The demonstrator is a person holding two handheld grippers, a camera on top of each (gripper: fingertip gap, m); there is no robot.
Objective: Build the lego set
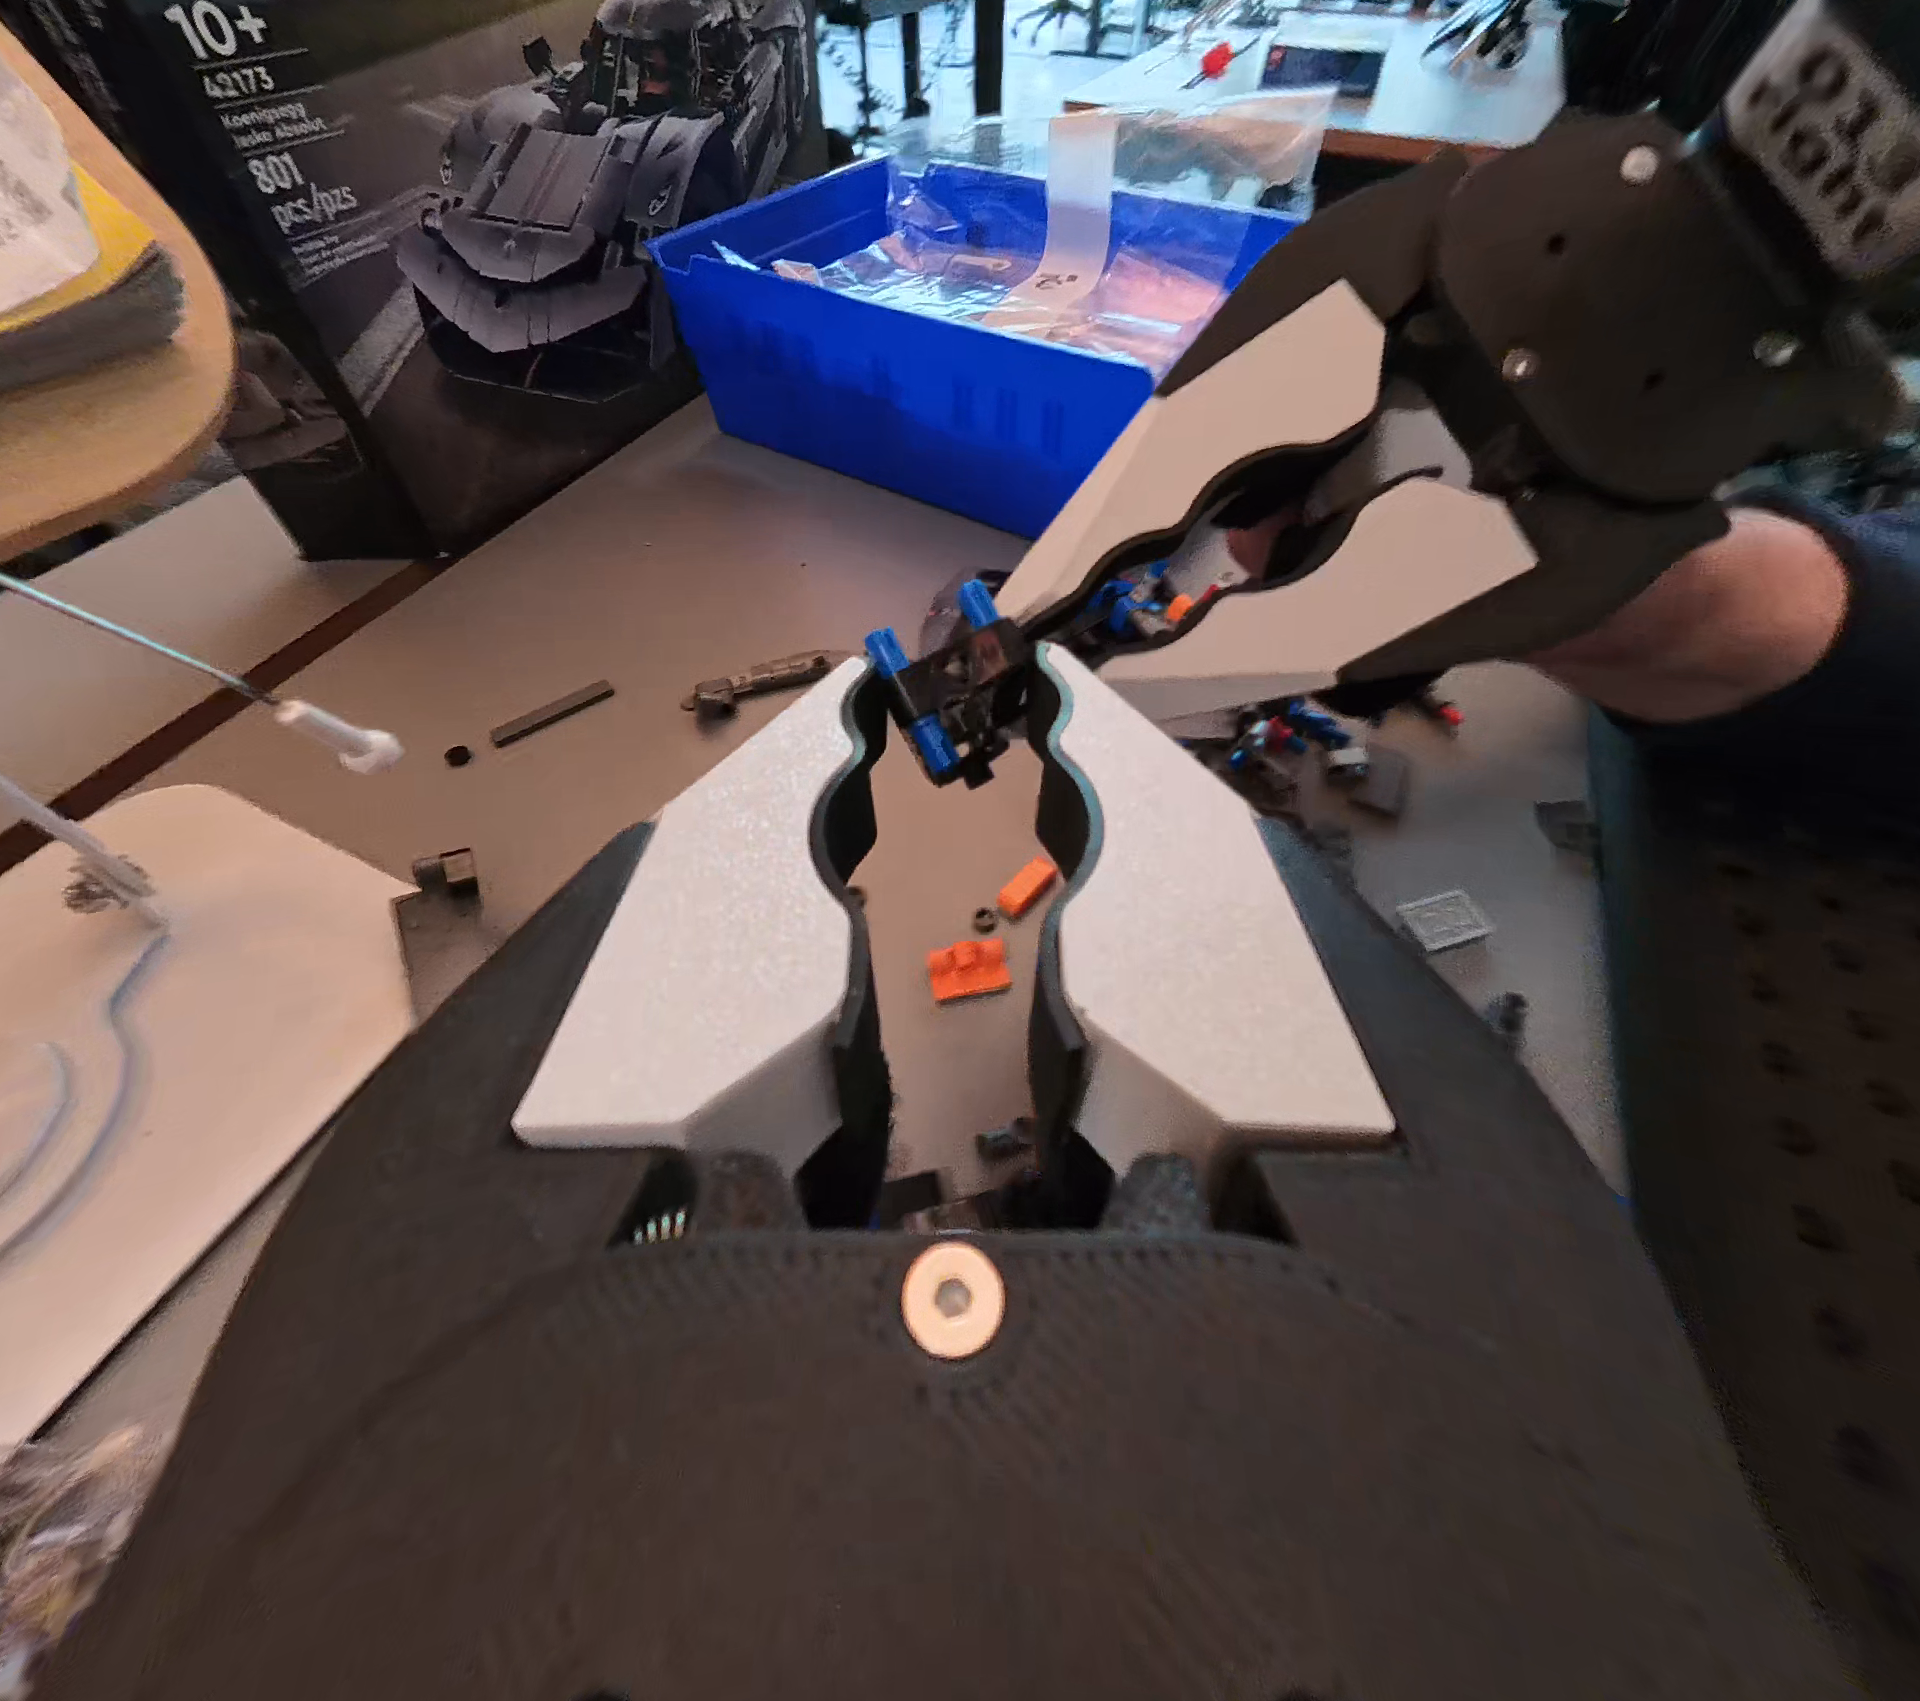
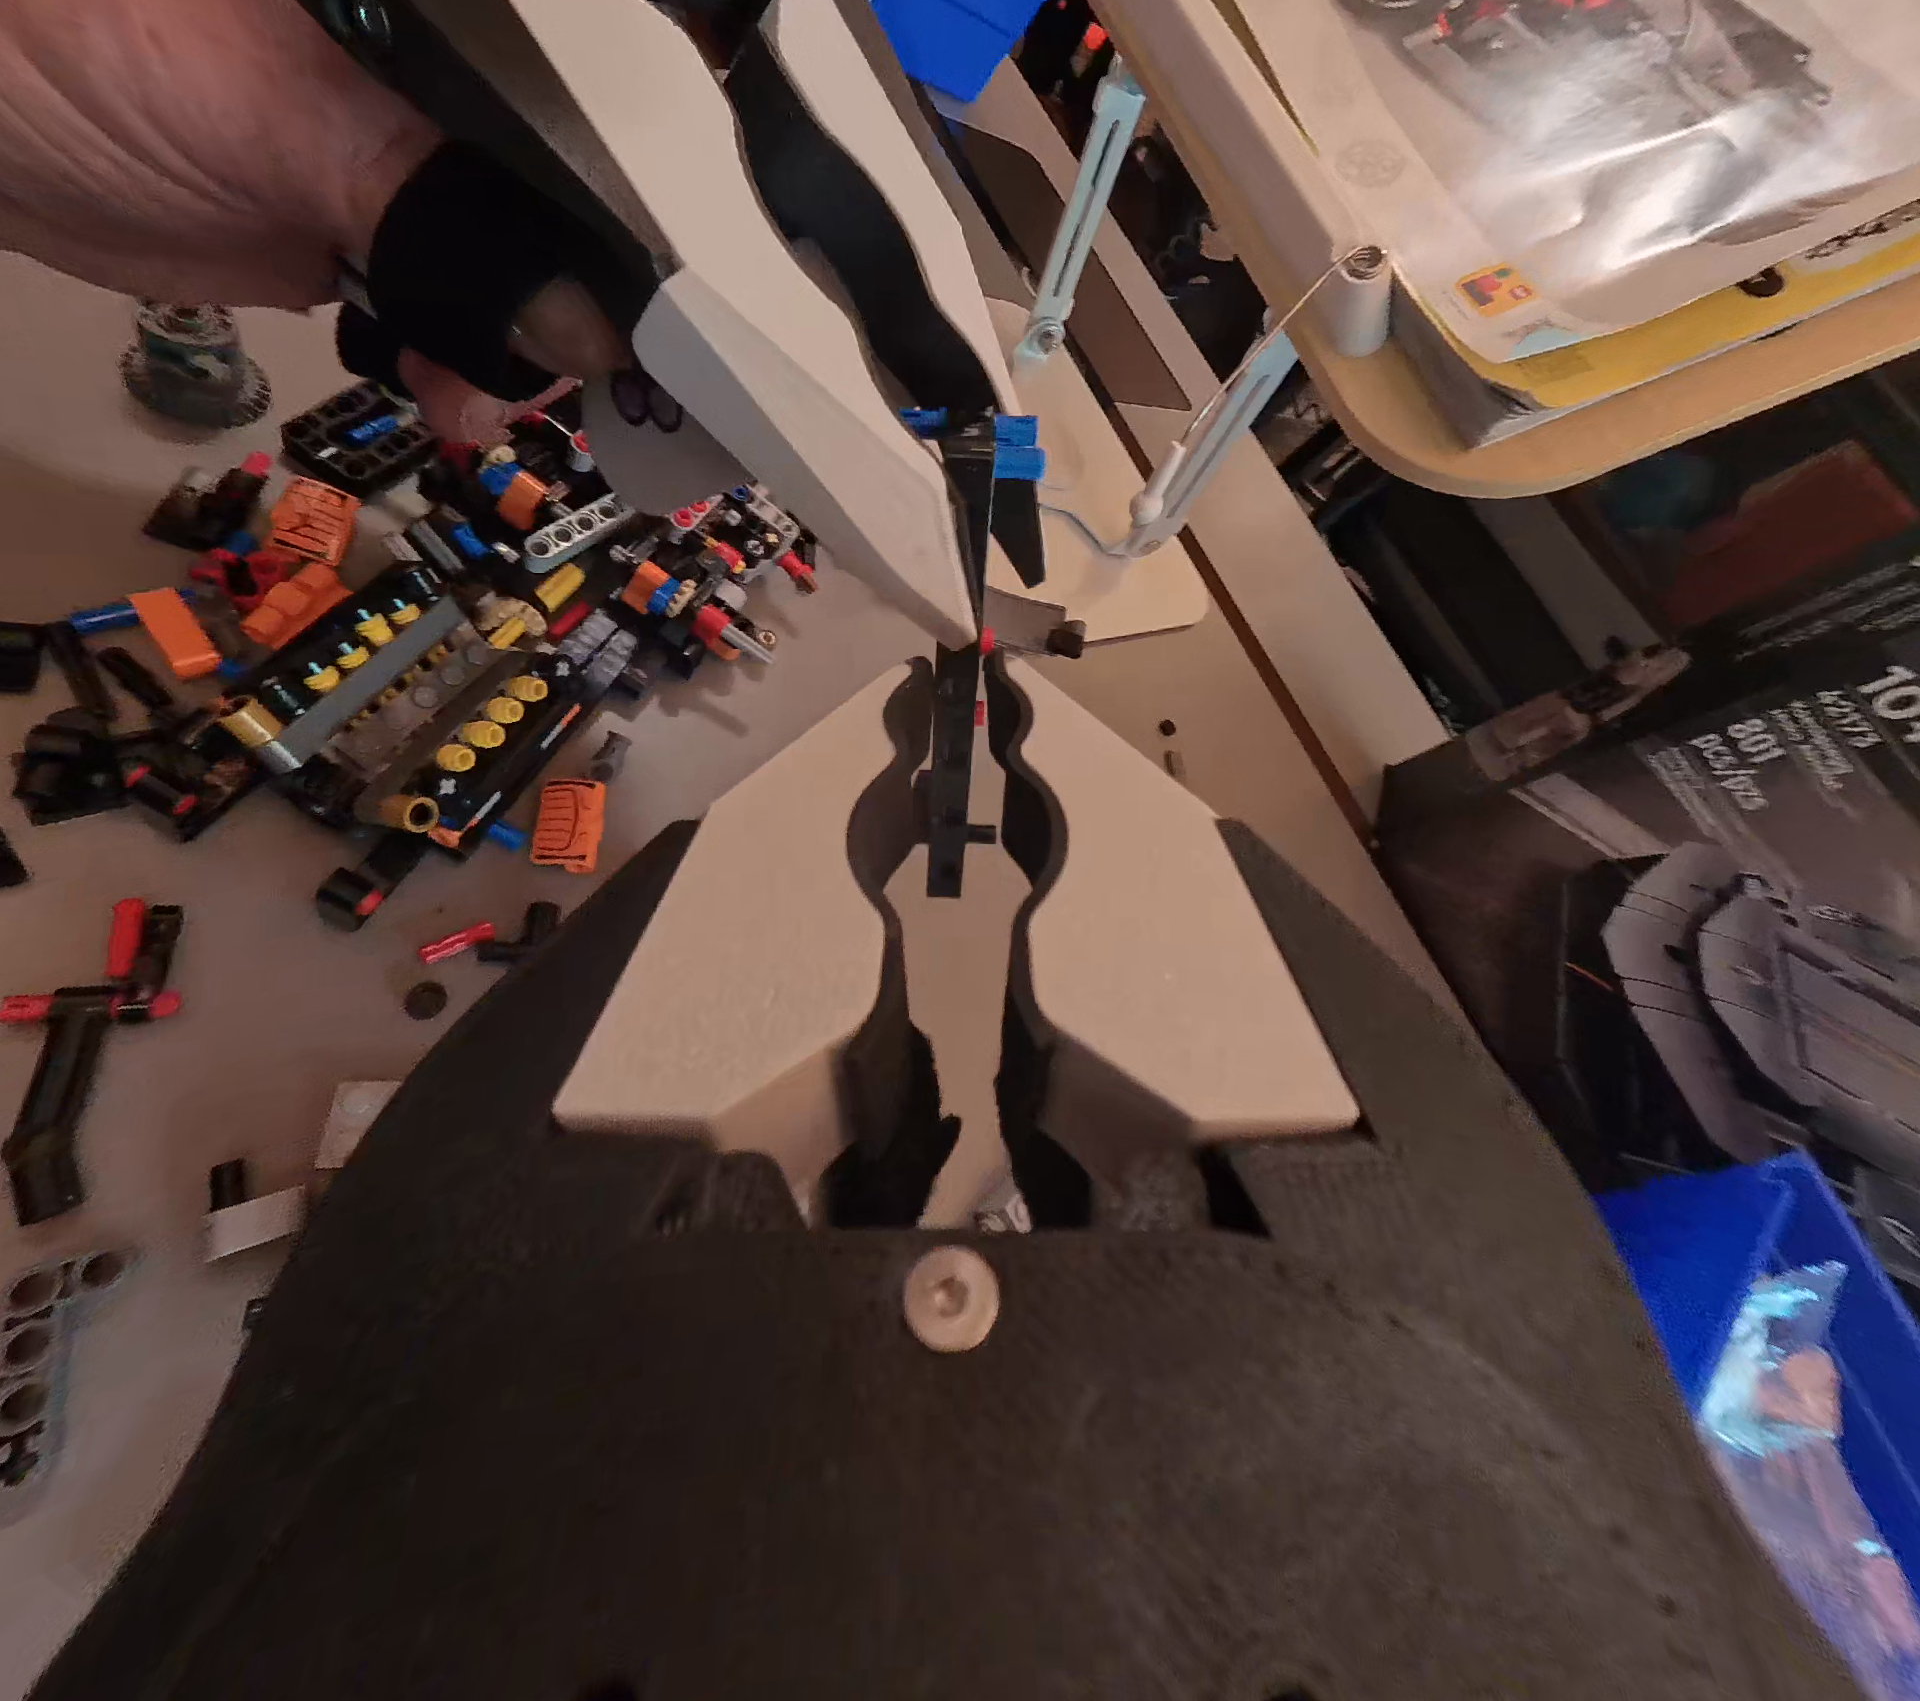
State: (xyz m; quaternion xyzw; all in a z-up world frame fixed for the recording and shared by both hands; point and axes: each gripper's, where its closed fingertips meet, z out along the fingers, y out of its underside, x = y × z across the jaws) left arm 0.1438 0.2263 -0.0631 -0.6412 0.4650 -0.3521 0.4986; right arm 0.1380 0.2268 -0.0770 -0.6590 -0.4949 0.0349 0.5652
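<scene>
Tools met nose to nose above the desk (image 1: 644, 571), both pinching the same little build. The left tool (image 1: 951, 695) had its tips closed on a small black assembly (image 1: 961, 706) studded with blue pins (image 1: 886, 652), held up in the air, clear of the surface, and I'd say it was kept there so the other side could work on it. The right tool (image 2: 961, 675) was clamped on a thin black beam (image 2: 954, 778) that ran lengthwise between its fingers, its far end pushed up against that black-and-blue piece, looking to me like a press-fit in progress, though whether it had seated I couldn't tell. The person's hands (image 1: 1704, 602) gripped the handles close behind. Down on the desk, two orange pieces (image 1: 968, 968) lay under the left tool, and a long half-built section with yellow pins (image 2: 416, 716) sat among a scatter of loose parts (image 2: 644, 550) on the right tool's left, well apart from the join. Further back stood the set's box (image 1: 436, 124) beside a blue bin (image 1: 914, 394) holding clear bags, and the instruction booklet (image 2: 1558, 41) was propped on a raised stand (image 2: 1621, 415), presumably kept in easy view. Most of the build looked to be ahead.
</scene>
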